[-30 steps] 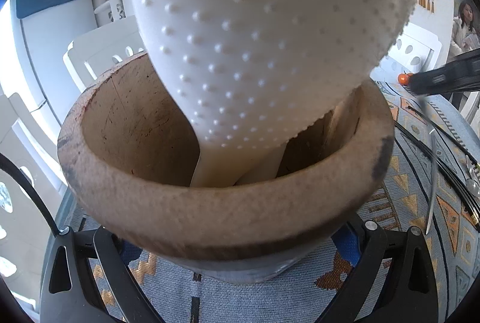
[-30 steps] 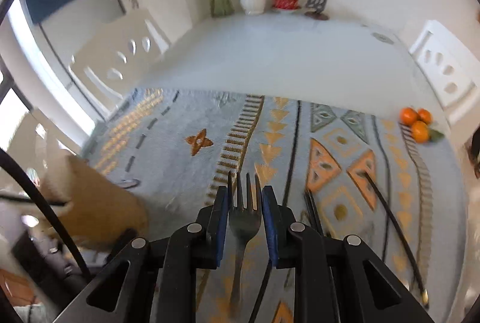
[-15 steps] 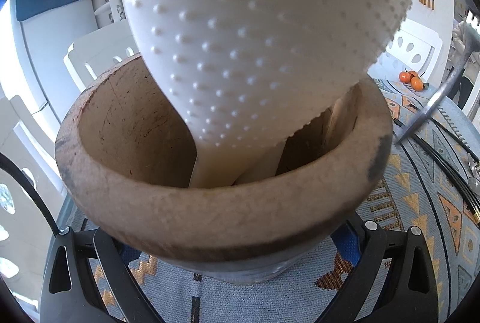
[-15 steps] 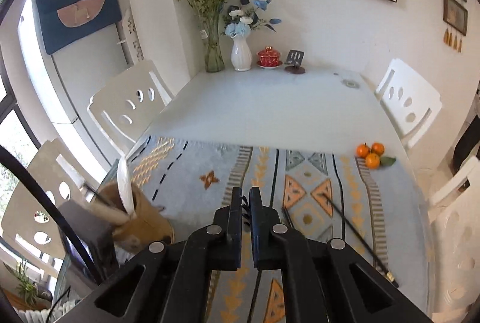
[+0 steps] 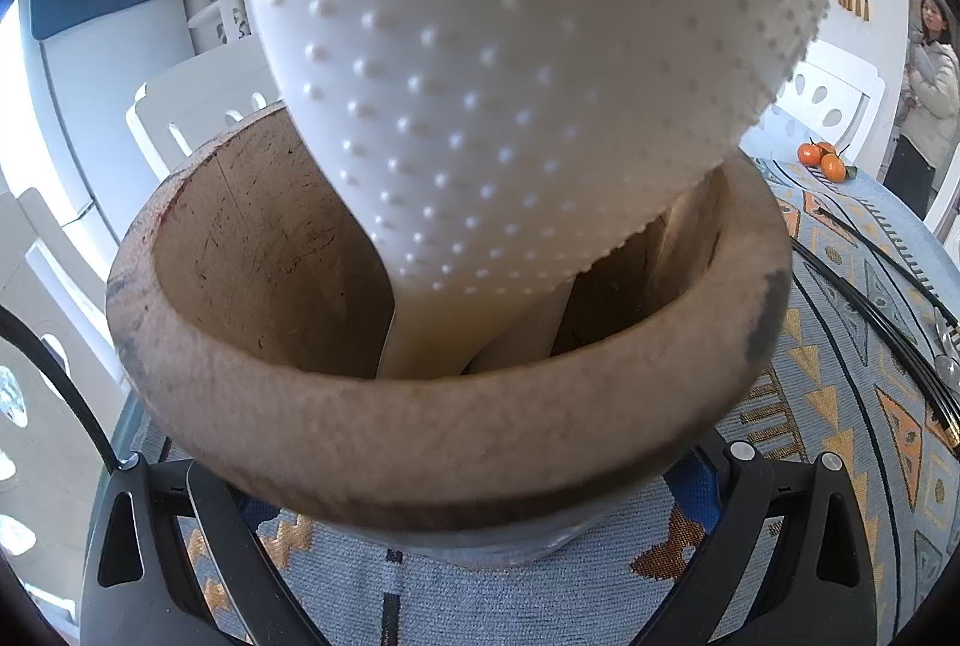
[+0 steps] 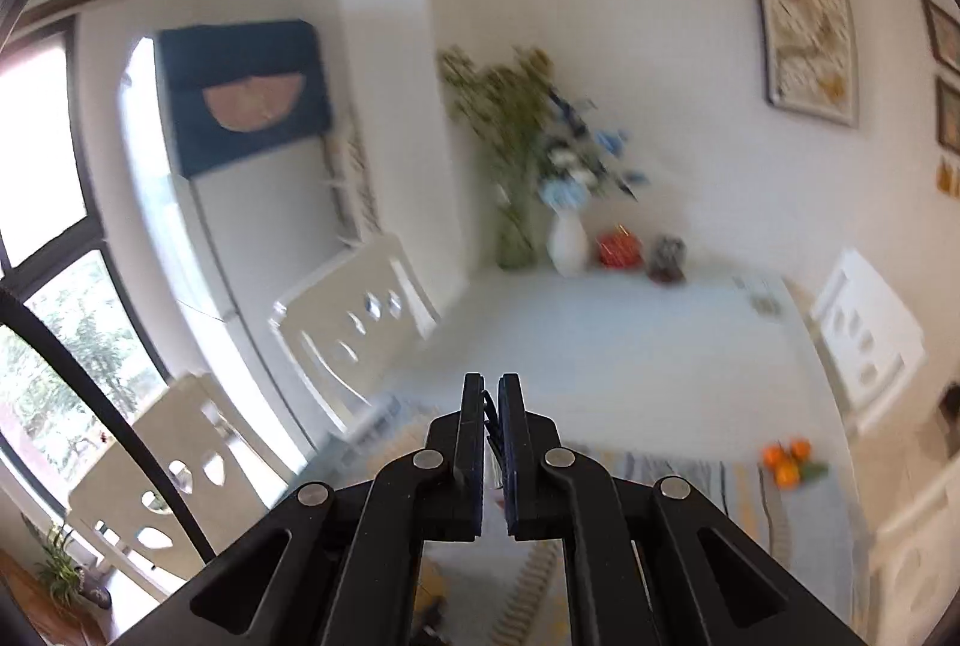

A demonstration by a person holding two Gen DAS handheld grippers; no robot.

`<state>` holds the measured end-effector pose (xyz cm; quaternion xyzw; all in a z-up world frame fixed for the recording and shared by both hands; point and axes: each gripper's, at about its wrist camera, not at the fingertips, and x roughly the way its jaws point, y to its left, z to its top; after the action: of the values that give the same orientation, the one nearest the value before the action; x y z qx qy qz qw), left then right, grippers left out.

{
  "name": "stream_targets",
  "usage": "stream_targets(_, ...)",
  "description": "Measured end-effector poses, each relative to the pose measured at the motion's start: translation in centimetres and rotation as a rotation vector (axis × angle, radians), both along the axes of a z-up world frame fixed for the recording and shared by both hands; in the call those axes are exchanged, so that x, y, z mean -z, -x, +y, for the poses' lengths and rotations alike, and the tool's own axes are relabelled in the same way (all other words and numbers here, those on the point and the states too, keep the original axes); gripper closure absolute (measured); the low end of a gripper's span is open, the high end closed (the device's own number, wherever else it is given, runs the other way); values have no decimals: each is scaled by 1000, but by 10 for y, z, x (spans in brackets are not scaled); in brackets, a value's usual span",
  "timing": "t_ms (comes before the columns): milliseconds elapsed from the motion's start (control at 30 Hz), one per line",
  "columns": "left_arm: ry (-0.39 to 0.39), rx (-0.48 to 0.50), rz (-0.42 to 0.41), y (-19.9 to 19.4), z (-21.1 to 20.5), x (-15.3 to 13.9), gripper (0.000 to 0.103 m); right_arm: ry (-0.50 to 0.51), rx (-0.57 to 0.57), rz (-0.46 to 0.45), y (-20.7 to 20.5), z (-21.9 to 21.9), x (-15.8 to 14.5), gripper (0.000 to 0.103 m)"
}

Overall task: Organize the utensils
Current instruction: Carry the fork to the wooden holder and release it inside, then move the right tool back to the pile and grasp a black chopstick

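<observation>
Patterned cloth [image 5: 840, 406]; L gripper [image 5: 480, 544] clamps holder [image 5: 420, 442]; R gripper [image 6: 492, 406] pinches fork [image 6: 491, 415].

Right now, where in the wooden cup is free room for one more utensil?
The left half of the wooden cup, between its left wall and the white paddle, is bare. The middle and right are crowded: the paddle's handle and a second pale handle stand there.
</observation>
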<state>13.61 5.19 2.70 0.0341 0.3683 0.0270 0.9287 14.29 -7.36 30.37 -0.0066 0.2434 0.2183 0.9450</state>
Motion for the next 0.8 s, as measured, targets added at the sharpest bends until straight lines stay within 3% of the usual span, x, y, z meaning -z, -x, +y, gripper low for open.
stream_targets(100,2,0,0,0,1,-1,3,25,-45,-34,1,23,-9,99)
stream_targets(467,1,1,1,1,4,-2,4,168,-147,-13,5,78,13,99)
stream_targets(667,3,-1,-1,1,8,-2,4,90,-117,39,-2,47,0,94)
stream_targets(800,4,-1,0,1,10,-3,4,63,-7,49,-4,1,-3,77)
